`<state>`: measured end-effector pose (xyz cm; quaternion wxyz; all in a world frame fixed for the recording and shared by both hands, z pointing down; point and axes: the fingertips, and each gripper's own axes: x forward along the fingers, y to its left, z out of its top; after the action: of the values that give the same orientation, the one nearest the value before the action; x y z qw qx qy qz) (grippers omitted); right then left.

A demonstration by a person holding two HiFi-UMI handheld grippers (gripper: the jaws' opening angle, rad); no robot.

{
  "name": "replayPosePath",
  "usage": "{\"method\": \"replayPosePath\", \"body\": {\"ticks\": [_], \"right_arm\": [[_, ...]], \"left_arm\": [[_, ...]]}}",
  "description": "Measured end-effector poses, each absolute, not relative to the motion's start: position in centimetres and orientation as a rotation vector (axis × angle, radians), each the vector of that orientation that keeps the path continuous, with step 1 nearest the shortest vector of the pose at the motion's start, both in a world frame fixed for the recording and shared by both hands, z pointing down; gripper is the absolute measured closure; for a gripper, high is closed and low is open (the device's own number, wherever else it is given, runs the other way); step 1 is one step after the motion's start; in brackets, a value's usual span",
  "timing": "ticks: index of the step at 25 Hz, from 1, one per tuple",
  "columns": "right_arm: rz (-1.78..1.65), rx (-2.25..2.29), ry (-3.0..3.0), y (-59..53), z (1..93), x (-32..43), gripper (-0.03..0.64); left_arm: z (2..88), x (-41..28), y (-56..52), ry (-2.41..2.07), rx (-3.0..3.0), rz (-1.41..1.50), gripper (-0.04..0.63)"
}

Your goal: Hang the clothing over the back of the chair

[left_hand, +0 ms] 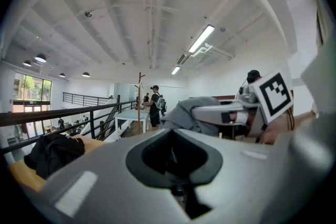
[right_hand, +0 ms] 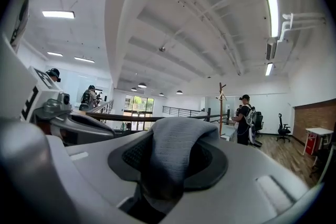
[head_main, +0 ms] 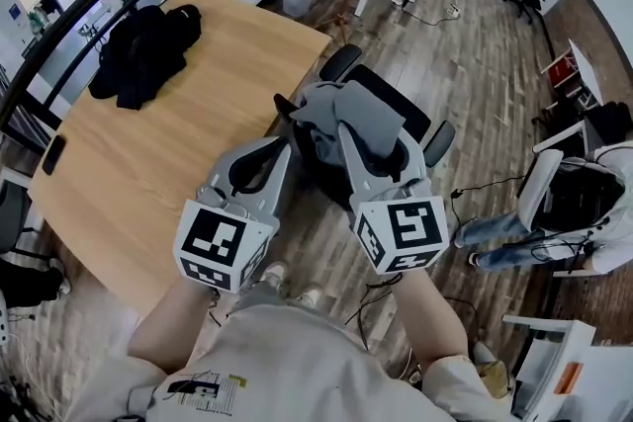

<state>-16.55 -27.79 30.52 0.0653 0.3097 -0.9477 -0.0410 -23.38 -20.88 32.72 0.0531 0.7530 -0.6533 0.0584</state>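
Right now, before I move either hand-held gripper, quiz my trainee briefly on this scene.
1. Choose: the right hand-held gripper is shut on A) a grey knitted garment, B) a black phone, C) nothing.
2. True or false: the black clothing pile lies on the light wooden table.
3. Fill in: the grey garment partly covers a black office ____.
Key: 1 A; 2 true; 3 chair.

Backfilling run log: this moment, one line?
left gripper shut, empty | right gripper shut on grey garment | garment above chair, not yet hung
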Motion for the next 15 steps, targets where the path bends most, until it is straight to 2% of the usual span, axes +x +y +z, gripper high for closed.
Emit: {"method": "replayPosePath", "body": {"ticks": [8, 15], "right_arm": [[-0.065, 0.824, -2.841, -21.8, 32.3, -15.4, 0.453], [-0.124, 0.763, -2.899, -16.7, 29.5, -12.2, 0.456]], "left_arm": [[34.0, -23.5, -19.5, -1.965, 2.286, 0.177, 0.592], [33.8, -21.7, -19.1, -1.919, 2.332, 0.191, 0.592]]}}
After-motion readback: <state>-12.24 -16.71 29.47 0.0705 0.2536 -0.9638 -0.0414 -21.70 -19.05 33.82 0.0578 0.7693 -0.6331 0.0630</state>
